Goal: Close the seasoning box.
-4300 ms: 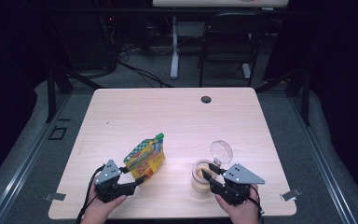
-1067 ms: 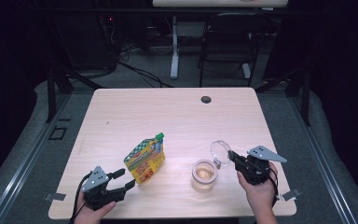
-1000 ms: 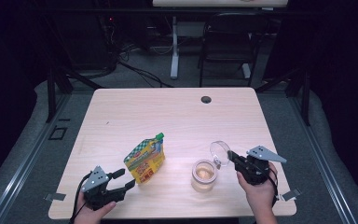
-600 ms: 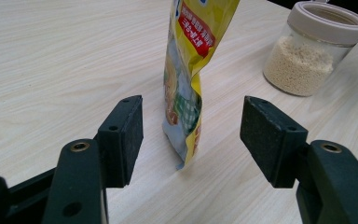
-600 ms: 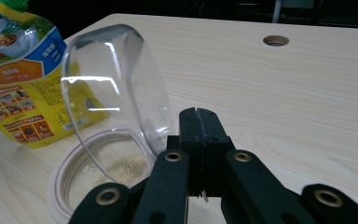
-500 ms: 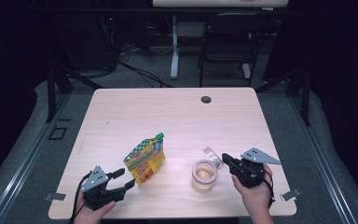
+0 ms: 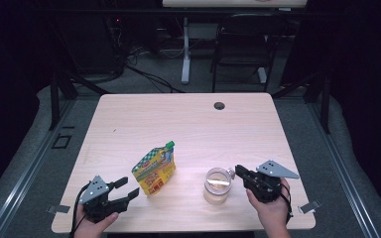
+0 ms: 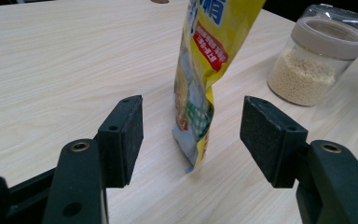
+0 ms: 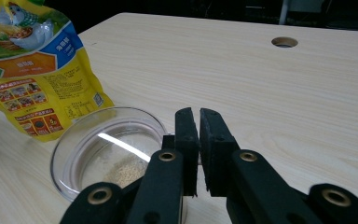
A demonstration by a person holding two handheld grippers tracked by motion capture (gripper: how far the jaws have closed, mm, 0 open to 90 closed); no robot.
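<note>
Right tongs (image 9: 198,140) (nearly closed, just parting) beside lidded jar (image 9: 107,154)

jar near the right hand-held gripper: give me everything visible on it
The jar is clear, glass or plastic, round and squat, upright on the table near its front edge, right of the yellow pouch. A clear lid with a beige collar sits on top. Pale fine grains fill its lower part. The right hand-held gripper is at its rim; contact is unclear.

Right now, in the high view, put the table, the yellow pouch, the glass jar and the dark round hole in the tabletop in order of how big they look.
1. table
2. yellow pouch
3. glass jar
4. dark round hole, farthest from the camera, yet plainly the smallest.
</note>
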